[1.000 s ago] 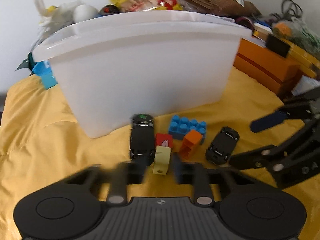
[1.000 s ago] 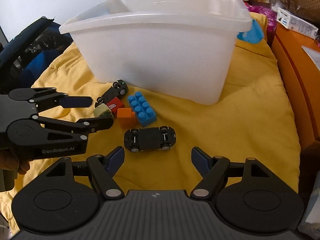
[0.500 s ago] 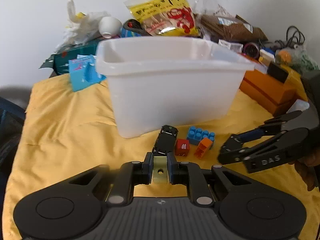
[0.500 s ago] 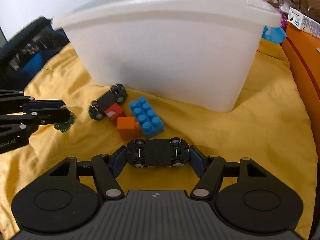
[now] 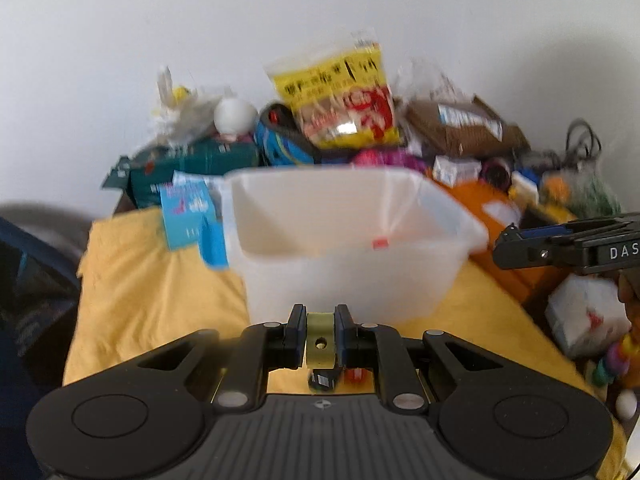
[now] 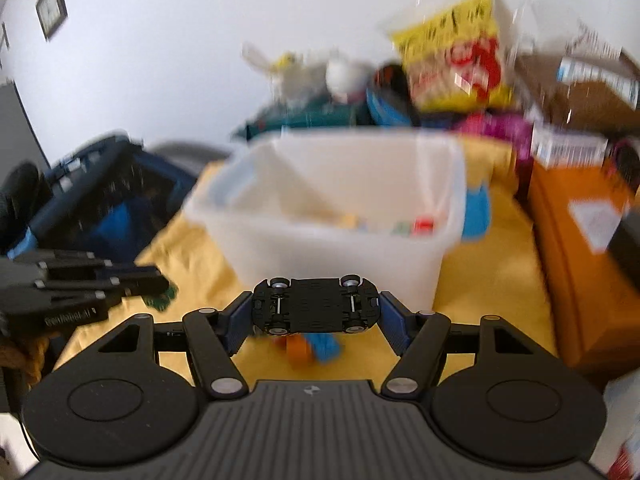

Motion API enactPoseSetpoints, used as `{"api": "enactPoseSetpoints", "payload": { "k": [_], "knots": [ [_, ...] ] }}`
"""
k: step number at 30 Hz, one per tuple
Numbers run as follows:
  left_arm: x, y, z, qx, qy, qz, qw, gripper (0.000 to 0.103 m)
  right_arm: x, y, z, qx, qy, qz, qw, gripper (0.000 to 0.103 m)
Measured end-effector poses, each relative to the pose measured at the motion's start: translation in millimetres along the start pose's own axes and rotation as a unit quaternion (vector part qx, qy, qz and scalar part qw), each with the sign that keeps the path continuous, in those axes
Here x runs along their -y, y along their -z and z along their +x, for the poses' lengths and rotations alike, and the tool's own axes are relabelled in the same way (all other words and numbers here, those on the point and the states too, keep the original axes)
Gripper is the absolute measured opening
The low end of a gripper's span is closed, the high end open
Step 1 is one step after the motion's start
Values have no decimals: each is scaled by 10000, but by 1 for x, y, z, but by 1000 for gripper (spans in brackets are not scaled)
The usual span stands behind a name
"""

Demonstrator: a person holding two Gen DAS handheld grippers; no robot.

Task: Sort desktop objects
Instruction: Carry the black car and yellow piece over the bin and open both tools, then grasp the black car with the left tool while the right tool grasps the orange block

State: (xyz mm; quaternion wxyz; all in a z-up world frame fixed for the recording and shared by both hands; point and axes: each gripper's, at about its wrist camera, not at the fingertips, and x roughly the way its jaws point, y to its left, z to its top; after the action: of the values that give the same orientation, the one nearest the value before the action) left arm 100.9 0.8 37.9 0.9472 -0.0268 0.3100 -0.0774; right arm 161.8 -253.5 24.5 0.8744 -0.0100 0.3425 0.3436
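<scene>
Left hand-held gripper [image 5: 320, 334] clamped narrow on a pale yellow-green block [image 5: 320, 340], low centre of the left wrist frame, just before the white plastic bin [image 5: 352, 272]. Right hand-held gripper [image 6: 315, 314] closed on a black toy car [image 6: 315, 309] held belly-up at centre of the right wrist frame. Below it on the yellow cloth [image 6: 488, 292], an orange block [image 6: 298, 350] touching a blue brick [image 6: 326, 346]; small coloured pieces blurred inside the bin.

What I can't make out

Both my views are motion-blurred: the small pieces inside the white bin [image 6: 344, 216] smear together at 12 o'clock, and my left gripper [image 5: 320, 338] hides most of the black car [image 5: 322, 380] at 6 o'clock.
</scene>
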Motion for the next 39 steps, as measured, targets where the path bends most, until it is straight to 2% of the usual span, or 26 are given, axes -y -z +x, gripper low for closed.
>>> {"api": "enactPoseSetpoints", "payload": {
  "k": [4,12,19,23,24,26,27,29,32,35,39],
  "knots": [
    [-5,-36,1,103,-7,-30,9999,17,8,-36,-2,201,50,8,9998,69],
    [-9,-98,26,37,29,38,10000,17,39,-92,14,130,206,378,9990,69],
    [-14,-111,59,-351,102,-140,9992,18,50,-106,48,-359,228,537,9977,69],
    [-15,-117,76,-489,7,-122,9987,19,57,-109,68,-707,269,687,9948,69],
    [-14,-120,79,-522,-46,-108,9986,22,59,-110,73,-759,272,727,9941,69],
    [-15,-124,85,-572,-102,-125,9982,49,63,-112,84,-899,348,802,9921,72],
    [-15,-125,85,-517,-201,-118,9984,52,65,-112,89,-938,425,844,9911,74],
    [-14,-125,79,-348,-295,-49,9989,53,66,-111,92,-894,533,823,9912,77],
    [-13,-113,66,-192,-211,57,9996,53,63,-104,83,-744,491,731,9933,77],
    [-8,-82,46,-30,11,214,9998,53,52,-90,63,-533,392,526,9964,77],
    [0,-26,31,-82,16,355,9993,53,31,-51,33,-210,187,121,9995,77]
  ]
}}
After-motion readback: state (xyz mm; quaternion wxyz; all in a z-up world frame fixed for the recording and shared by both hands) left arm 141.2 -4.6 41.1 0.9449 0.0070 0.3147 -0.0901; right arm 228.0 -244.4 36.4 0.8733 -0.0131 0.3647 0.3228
